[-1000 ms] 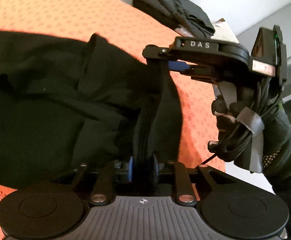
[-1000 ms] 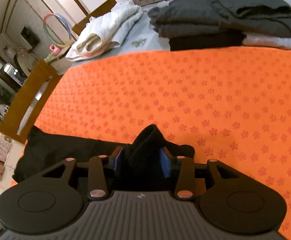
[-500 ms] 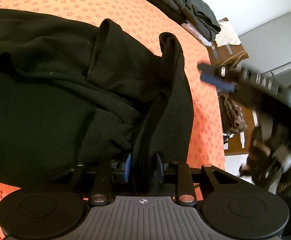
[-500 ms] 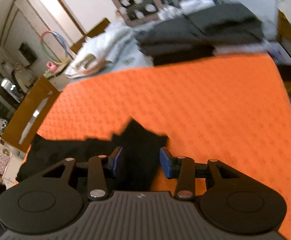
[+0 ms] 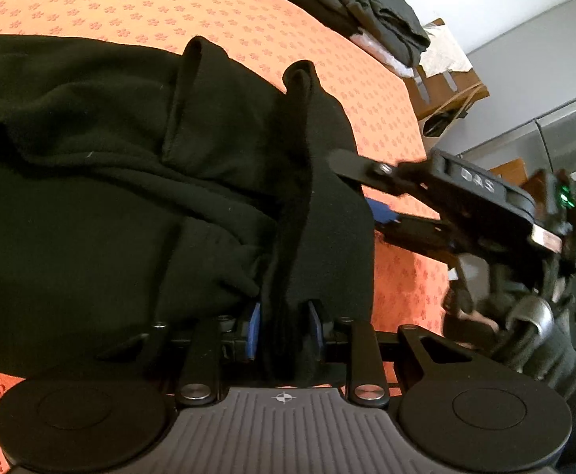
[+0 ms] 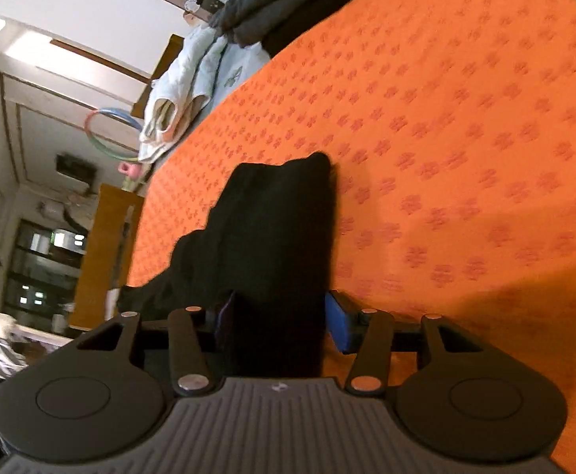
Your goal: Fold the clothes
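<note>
A bunched fold of the black garment (image 5: 102,197) is being pinched between the blue pads of the left gripper (image 5: 284,326), the rest of it lying spread ahead of the jaws on the orange floral cloth (image 5: 137,4). The jaws of the right gripper (image 6: 280,316) have just been opening; a strip of the same garment is still lying between them, and the right-hand pad (image 6: 337,322) is seemingly standing clear of it, though blur is obscuring the other side.
</note>
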`<action>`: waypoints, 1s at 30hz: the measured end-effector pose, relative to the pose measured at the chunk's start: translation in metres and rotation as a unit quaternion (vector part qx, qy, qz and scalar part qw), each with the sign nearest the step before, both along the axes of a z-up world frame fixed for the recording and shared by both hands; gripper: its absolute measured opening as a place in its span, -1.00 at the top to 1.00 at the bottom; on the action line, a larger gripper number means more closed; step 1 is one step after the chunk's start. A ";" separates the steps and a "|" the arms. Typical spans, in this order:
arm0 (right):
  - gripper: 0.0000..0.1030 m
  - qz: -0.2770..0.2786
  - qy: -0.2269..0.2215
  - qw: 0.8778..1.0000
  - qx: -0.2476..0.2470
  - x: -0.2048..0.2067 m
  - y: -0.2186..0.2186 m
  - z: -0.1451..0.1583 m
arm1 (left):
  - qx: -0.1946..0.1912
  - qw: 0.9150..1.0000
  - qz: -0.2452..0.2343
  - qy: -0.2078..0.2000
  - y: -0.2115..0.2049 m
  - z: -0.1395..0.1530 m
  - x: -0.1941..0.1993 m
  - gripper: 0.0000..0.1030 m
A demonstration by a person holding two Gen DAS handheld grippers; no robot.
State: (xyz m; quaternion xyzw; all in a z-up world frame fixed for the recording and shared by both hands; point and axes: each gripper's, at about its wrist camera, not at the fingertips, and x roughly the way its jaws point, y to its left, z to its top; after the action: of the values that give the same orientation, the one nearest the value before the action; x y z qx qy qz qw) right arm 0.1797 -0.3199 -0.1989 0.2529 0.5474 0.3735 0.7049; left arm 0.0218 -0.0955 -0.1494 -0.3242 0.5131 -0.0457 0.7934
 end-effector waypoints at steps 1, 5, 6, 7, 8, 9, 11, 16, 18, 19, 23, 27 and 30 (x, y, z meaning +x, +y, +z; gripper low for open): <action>0.07 -0.001 -0.002 1.000 -0.001 0.000 0.004 0.000 | 0.000 1.000 0.000 -0.001 0.001 0.001 -0.001 0.43; 0.41 -0.002 -0.042 0.998 -0.042 -0.011 0.017 0.019 | -0.001 0.999 0.013 -0.041 0.010 0.015 -0.015 0.39; 0.44 0.001 -0.056 0.997 -0.056 -0.014 0.021 0.026 | 0.000 0.998 0.016 -0.059 0.013 0.022 -0.020 0.34; 0.44 0.004 -0.071 0.995 -0.071 -0.019 0.027 0.033 | 0.003 0.997 0.016 -0.078 0.017 0.030 -0.024 0.26; 0.44 0.009 -0.087 0.992 -0.086 -0.023 0.034 0.039 | 0.006 0.995 0.017 -0.096 0.021 0.039 -0.029 0.22; 0.44 0.014 -0.102 0.989 -0.102 -0.027 0.040 0.046 | 0.012 0.994 0.018 -0.109 0.024 0.046 -0.034 0.18; 0.44 0.023 -0.128 0.982 -0.136 -0.035 0.054 0.058 | 0.028 0.992 0.018 -0.124 0.030 0.057 -0.043 0.17; 0.43 0.034 -0.176 0.963 -0.200 -0.052 0.083 0.080 | 0.047 0.990 0.031 -0.131 0.046 0.069 -0.060 0.17; 0.43 0.035 -0.187 0.959 -0.211 -0.057 0.091 0.085 | 0.043 0.990 0.045 -0.129 0.059 0.069 -0.069 0.17; 0.42 0.035 -0.191 0.957 -0.216 -0.059 0.096 0.087 | 0.042 0.989 0.052 -0.130 0.065 0.070 -0.071 0.17; 0.32 0.030 -0.198 0.953 -0.226 -0.067 0.114 0.091 | 0.048 0.987 0.047 -0.145 0.082 0.079 -0.077 0.17; 0.21 0.026 -0.190 0.957 -0.217 -0.068 0.122 0.097 | 0.088 0.984 -0.018 -0.153 0.083 0.093 -0.072 0.14; 0.21 0.028 -0.170 0.963 -0.205 -0.063 0.120 0.096 | 0.100 0.979 -0.073 -0.164 0.070 0.099 -0.061 0.09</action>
State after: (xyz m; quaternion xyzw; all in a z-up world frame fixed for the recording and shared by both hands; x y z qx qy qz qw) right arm 0.1169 -0.1995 -0.1025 0.0200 0.4914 0.3104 0.8135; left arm -0.0388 -0.0260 -0.0500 -0.1926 0.4008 -0.1047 0.8895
